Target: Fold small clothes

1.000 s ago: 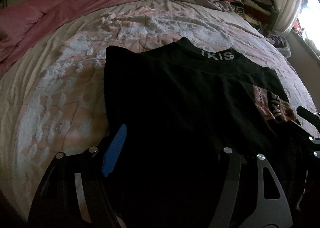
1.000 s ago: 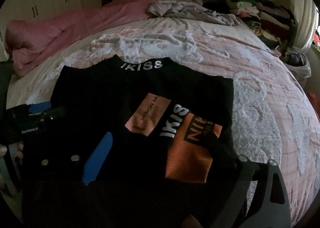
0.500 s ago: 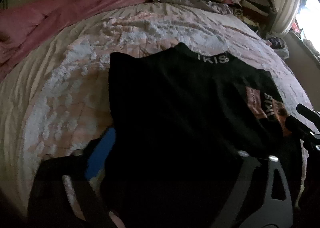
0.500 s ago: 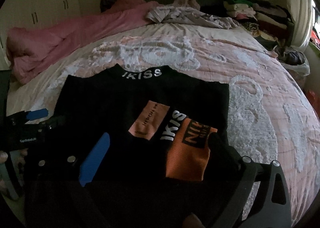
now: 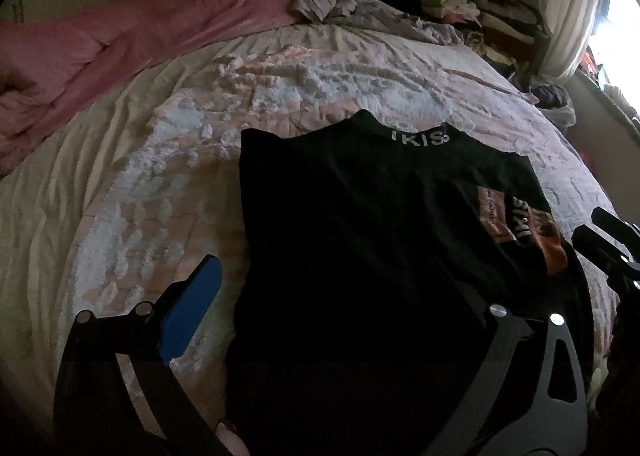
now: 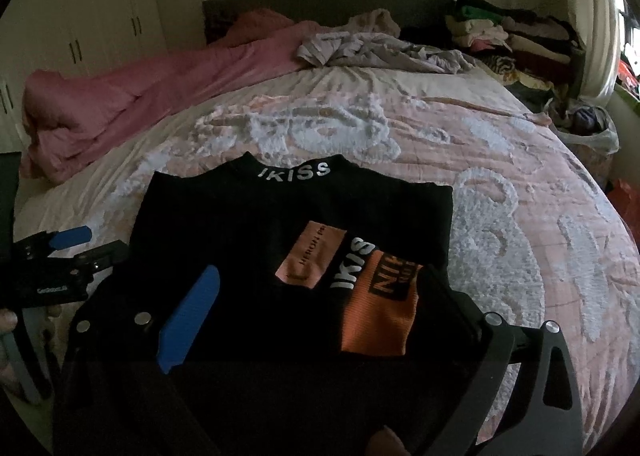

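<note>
A pink duvet lies bunched along the far left of the bed, below white wardrobe doors. In the right wrist view the left gripper shows at the left edge, a hand's fingers under it, just beside the left hem of the garment.

In the middle, near the bed's front edge, the black top lies flat on the pink-and-white textured bedspread, collar lettered "IKISS" pointing toward the headboard. Its sides appear turned inward (the orange and peach printed panels sit on its right half).

The left gripper's jaws are opening and stand wide apart: the blue pad hangs over the bedspread left of the top, the other finger over the dark cloth, and nothing is pinched between them. The right gripper also stands spread wide over the near part of the top, blue pad to the left, dark finger at the right beside the orange panel; it grips nothing visible.

Behind the top lies a crumpled pale garment. At far right a stack of folded clothes rests near the curtain.
</note>
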